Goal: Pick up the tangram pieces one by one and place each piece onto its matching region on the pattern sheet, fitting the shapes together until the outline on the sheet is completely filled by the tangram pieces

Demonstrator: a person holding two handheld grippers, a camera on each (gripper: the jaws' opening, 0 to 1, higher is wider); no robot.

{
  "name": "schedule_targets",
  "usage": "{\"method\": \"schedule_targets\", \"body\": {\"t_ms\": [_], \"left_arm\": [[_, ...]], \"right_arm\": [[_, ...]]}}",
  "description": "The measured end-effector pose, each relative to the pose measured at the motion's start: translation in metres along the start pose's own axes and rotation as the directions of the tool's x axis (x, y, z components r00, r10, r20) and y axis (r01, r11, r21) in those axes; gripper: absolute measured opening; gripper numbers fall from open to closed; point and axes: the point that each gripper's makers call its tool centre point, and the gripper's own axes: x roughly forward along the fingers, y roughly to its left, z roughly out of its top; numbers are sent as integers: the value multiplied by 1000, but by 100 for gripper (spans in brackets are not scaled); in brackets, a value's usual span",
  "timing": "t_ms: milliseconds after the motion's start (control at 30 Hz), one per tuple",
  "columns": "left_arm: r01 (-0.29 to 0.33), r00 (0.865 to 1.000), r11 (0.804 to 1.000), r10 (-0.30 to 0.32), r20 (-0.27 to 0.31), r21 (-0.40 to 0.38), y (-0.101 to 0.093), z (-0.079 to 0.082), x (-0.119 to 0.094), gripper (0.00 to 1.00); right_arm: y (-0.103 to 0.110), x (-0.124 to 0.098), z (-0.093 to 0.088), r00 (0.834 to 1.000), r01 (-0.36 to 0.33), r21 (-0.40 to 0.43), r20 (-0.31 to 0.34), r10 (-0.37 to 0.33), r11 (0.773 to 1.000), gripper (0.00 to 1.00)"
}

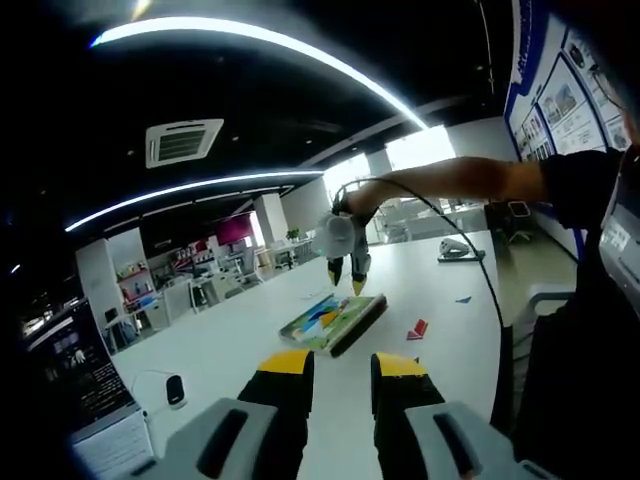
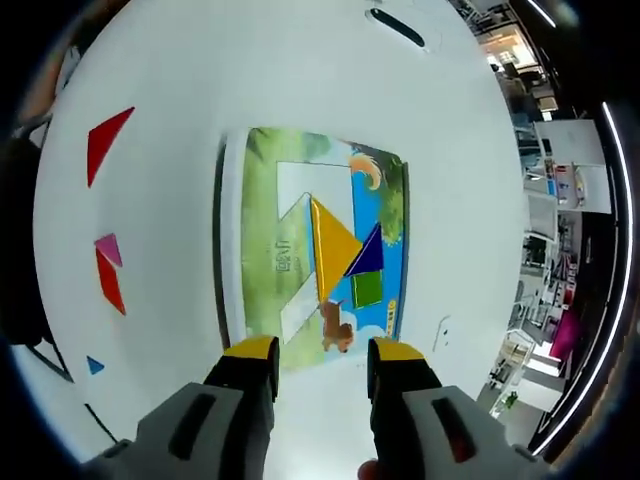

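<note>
Nearest, the right tool (image 2: 320,365) hangs open and empty above the pattern sheet (image 2: 262,200), where yellow, blue and green pieces lie. Lowering carelessly could push the yellow triangle (image 2: 330,245) off place. Left tool (image 1: 343,368) is open too.

A large open office is seen, lit by long curved ceiling light strips (image 1: 260,45) under a dark ceiling fitted with an air-conditioning vent (image 1: 182,142), with a broad white table (image 1: 250,330) in front, bright windows (image 1: 420,150) behind, and blue-edged posters (image 1: 560,95) hung on the right wall.
</note>
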Motion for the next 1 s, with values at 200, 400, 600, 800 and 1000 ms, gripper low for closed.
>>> {"method": "schedule_targets", "body": {"t_ms": [200, 400, 600, 800, 1000], "left_arm": [[1, 1000, 1000, -1, 0, 1, -1, 0, -1, 25], [3, 1000, 1000, -3, -1, 3, -3, 0, -1, 25], [2, 1000, 1000, -2, -2, 2, -3, -1, 0, 25], [5, 1000, 1000, -5, -2, 5, -4, -1, 0, 25], [4, 1000, 1000, -4, -1, 3, -3, -3, -3, 25]], "right_arm": [[21, -4, -4, 1000, -19, -27, 0, 19, 999, 37], [37, -10, -3, 1000, -23, -60, 5, 24, 998, 37], [52, -11, 8, 999, -29, -125, 11, 31, 992, 37], [69, -7, 36, 998, -43, -196, 37, 51, 980, 37], [80, -5, 55, 997, -53, -257, 45, 66, 965, 37]]}}
